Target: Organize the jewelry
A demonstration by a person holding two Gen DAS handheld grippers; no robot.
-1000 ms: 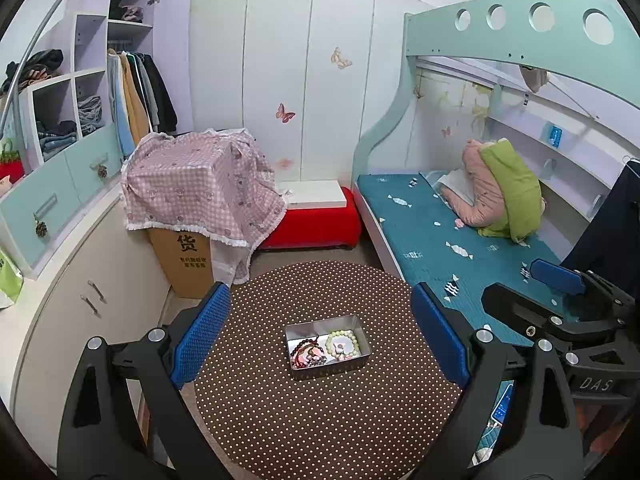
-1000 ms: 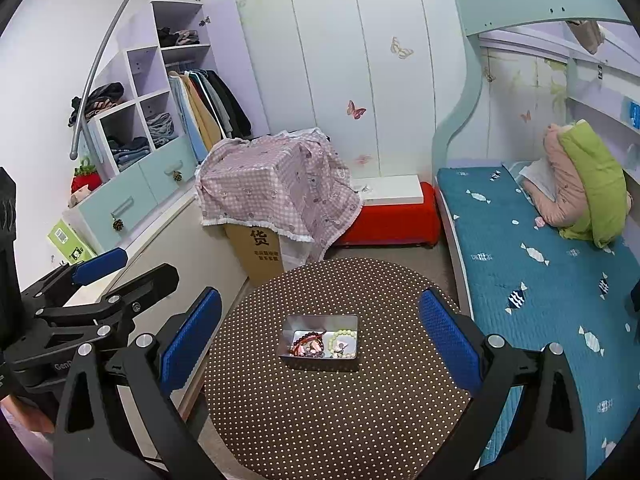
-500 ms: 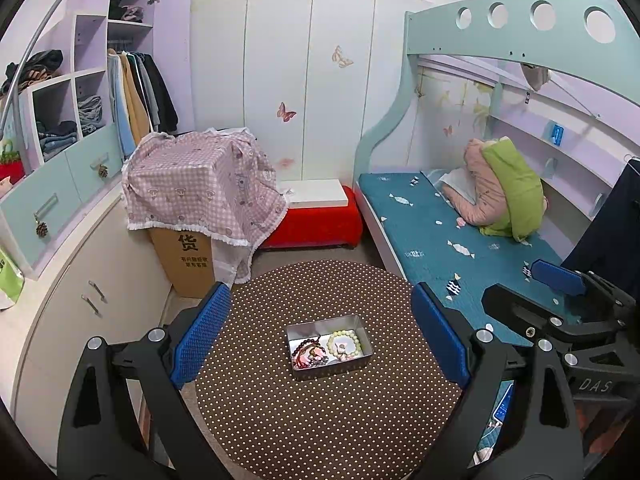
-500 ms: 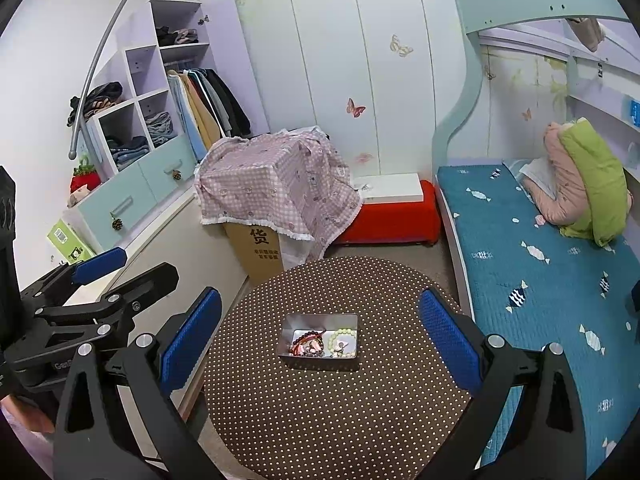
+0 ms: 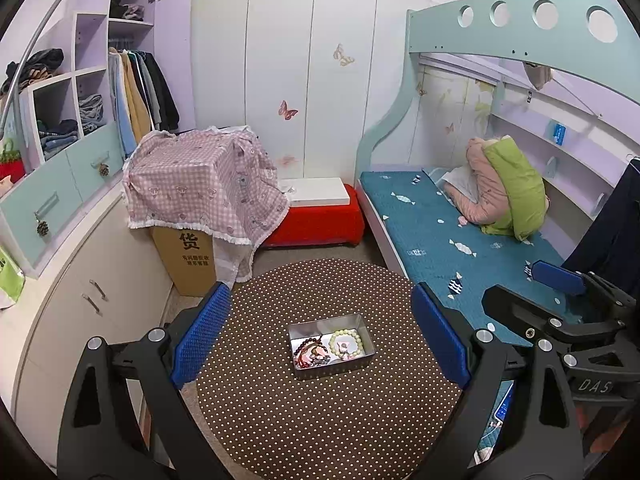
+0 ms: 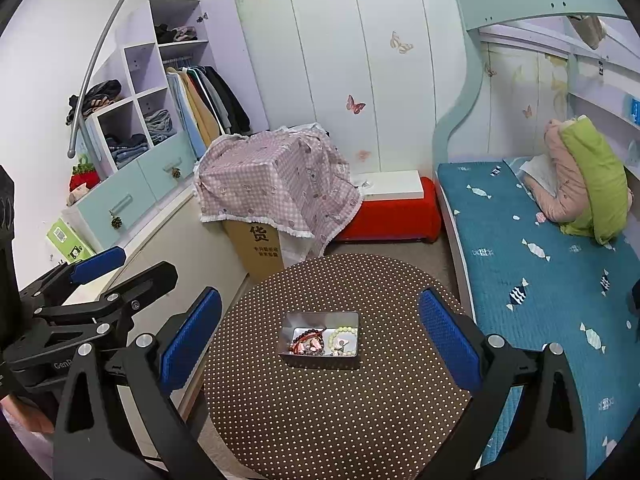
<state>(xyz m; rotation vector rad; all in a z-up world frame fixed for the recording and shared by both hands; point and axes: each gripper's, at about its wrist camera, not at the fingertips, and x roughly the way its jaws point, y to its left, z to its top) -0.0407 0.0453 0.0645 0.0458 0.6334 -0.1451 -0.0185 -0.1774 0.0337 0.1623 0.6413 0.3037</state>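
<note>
Sitting near the middle of the round dotted table (image 5: 320, 420): an open metal tin (image 5: 331, 345). Lying inside it, side by side: a dark red bead bracelet (image 5: 310, 354) on the left and a pale green bead bracelet (image 5: 346, 343) on the right, with a small trinket in the green ring, too small to make out. Hovering above the table's near edge, well apart from the tin: left gripper (image 5: 320, 340), jaws gaping wide and gripping nothing, blue pads (image 5: 200, 334) framing the tin. Hanging likewise over the table, just beside the left: right gripper (image 6: 320, 338), jaws spread wide, empty too. Standing beyond the table: a cardboard box (image 5: 188, 258) draped in pink checked cloth (image 5: 200, 184), a red bench (image 5: 316, 220), and to the right a bed (image 5: 460, 240) with blue cover.
</note>
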